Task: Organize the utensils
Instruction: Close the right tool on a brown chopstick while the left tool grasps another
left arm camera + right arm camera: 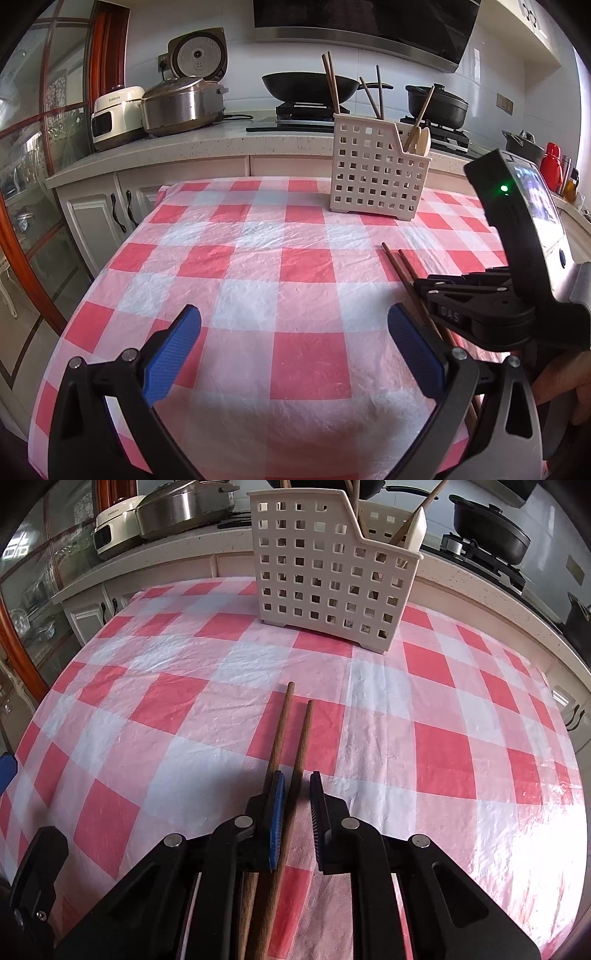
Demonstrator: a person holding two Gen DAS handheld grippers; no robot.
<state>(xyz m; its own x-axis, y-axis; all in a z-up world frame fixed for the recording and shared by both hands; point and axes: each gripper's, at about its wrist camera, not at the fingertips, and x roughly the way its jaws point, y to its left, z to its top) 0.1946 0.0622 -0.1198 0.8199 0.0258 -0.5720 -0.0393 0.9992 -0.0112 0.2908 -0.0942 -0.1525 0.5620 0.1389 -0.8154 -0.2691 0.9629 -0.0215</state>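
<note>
Two brown wooden chopsticks lie side by side on the red and white checked tablecloth. My right gripper is low over them, jaws narrowly apart: one chopstick lies between the blue pads, the other under the left finger. A gap shows beside the right pad. The chopsticks also show in the left wrist view, running under the right gripper's body. My left gripper is wide open and empty above the cloth. A white perforated utensil holder stands at the table's far side with chopsticks and a pale spoon in it.
Behind the table runs a kitchen counter with a rice cooker, a white appliance, a wok and a black pot on the stove. A glass-door cabinet stands on the left.
</note>
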